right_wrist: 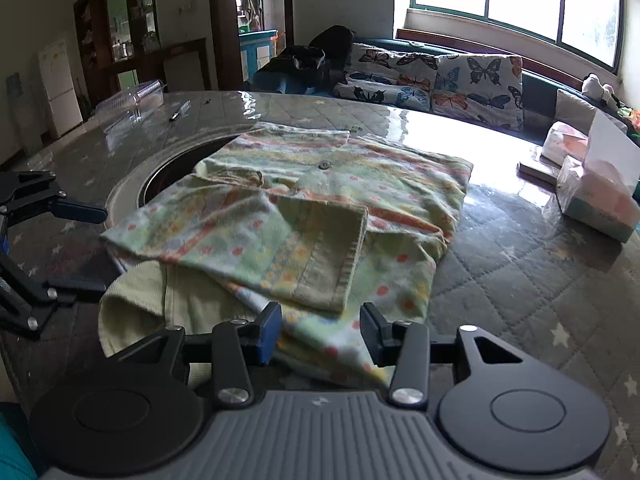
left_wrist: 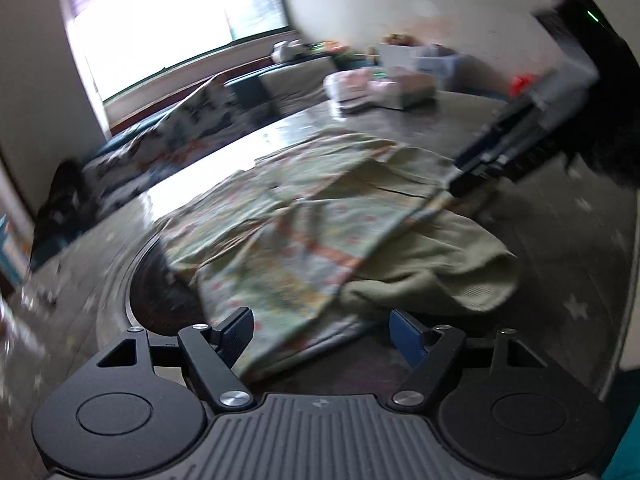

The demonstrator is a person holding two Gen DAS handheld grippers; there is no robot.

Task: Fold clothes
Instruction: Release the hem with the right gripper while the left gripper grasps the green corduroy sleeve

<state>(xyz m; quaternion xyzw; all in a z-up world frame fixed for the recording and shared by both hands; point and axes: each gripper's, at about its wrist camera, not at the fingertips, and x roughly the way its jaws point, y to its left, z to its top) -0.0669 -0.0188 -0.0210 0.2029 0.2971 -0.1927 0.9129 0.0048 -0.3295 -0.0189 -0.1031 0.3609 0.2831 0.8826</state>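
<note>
- Patterned garment (right_wrist: 320, 200) lies spread on the quilted table (right_wrist: 520, 280), partly over a round dark opening (right_wrist: 180, 168) in the table top. One sleeve (right_wrist: 320, 248) is folded across the body; a button (right_wrist: 322, 165) shows near the collar.
- A plain pale-green piece (right_wrist: 132, 300) pokes out under the near hem; whether lining or a second garment, cannot tell.
- Cloth reads as light, soft, knit-like: it drapes, wrinkles, holds no shape. Likely to sag and slide on the glossy table cover if dragged.
- Right gripper (right_wrist: 320, 332): jaws spread, near hem lying between them, pads not pressing on it.
- Left gripper (left_wrist: 324, 336): jaws spread wide at the garment's other side, edge of cloth between them, nothing pinched. View is motion-blurred.
- Best hold, by judgement: pinch hem corners or the ribbed cuff band, where doubled fabric gives firmer purchase; take both layers together so the under-piece does not trail.
- Tissue boxes (right_wrist: 592, 200) sit well apart at the right.
</note>
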